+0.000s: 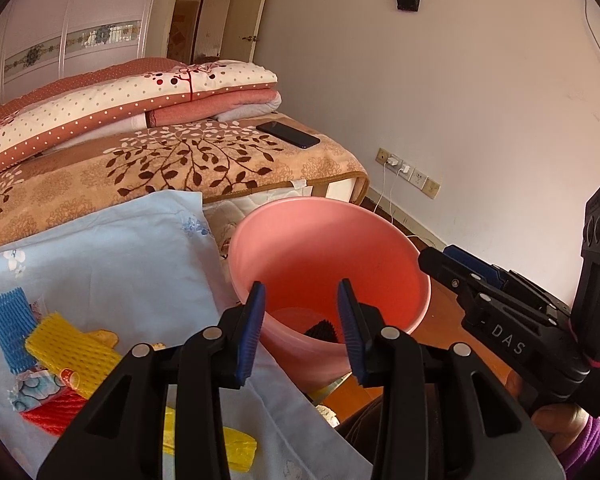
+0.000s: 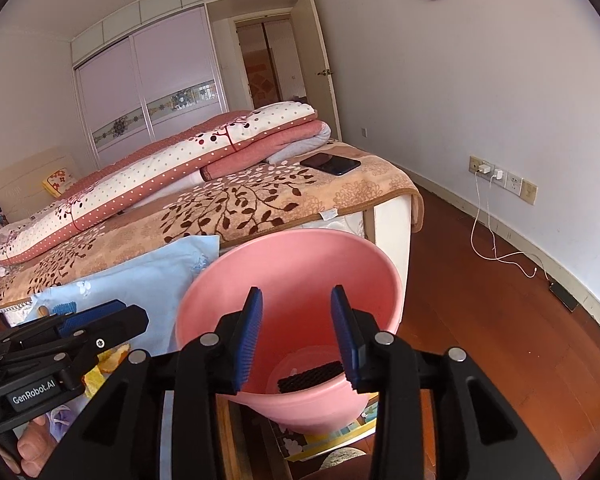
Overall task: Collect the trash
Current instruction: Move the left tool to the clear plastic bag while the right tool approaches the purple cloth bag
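Both hand-held grippers hang over the mouth of a pink plastic bucket set against the foot of the bed, close enough that scraps can go from bedding to bin in one short reach. The right gripper stands with its blue-padded jaws parted and nothing between them; directly below, a black foam net sleeve lies on the bucket's floor, apparently dropped there. The left gripper is likewise spread wide and empty above the rim. Most of the trash remains uncollected on the pale blue sheet beside the bucket: a yellow foam net, a blue foam net, a red one and crumpled wrappers, heaped within the left gripper's reach. A phone rests farther up the bed, well apart from the litter.
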The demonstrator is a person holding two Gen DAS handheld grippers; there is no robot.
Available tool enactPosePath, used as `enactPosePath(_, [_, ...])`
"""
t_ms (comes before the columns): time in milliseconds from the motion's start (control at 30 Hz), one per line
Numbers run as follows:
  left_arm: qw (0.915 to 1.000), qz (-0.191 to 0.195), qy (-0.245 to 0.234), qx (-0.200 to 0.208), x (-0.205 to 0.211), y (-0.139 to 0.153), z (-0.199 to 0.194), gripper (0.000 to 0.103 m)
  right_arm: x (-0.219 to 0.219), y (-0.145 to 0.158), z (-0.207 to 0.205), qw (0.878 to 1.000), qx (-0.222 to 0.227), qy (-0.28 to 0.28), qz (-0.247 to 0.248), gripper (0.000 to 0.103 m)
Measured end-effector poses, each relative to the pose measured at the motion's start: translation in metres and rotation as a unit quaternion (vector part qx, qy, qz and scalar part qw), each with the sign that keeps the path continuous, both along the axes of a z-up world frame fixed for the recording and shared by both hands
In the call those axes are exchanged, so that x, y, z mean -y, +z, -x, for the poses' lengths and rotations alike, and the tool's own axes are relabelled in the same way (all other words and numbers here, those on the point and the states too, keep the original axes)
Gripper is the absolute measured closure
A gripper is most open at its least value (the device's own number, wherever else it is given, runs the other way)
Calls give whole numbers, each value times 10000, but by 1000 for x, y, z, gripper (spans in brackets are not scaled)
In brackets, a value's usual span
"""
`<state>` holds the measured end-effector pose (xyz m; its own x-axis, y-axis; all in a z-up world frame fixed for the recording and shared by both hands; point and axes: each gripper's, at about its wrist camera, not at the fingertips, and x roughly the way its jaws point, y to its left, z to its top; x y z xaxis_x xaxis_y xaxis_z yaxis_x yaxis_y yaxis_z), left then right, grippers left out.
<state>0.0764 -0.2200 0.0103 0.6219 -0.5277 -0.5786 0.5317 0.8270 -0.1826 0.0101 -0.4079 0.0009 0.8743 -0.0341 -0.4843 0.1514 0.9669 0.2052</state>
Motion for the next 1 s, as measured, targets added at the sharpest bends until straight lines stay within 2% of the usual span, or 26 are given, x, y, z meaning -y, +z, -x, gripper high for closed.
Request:
enactPosePath(233, [9996,66,228,181,-36,17,12,65,-36,5,10,9989,-27,467,68,68])
enactPosePath(567, [9960,25,741,508,-111,35,31,65,-95,0,25,9907,-250,1325,156,68])
enactPosePath(900, [9924,-240,1134,410,-180,24,56,65,-152,-11,36,9714,-554,2297,232,68])
enactPosePath(1000, [9902,-299,1323,327,-200,17,64,65,-169,-14,36,9633,-609,2593,324,62])
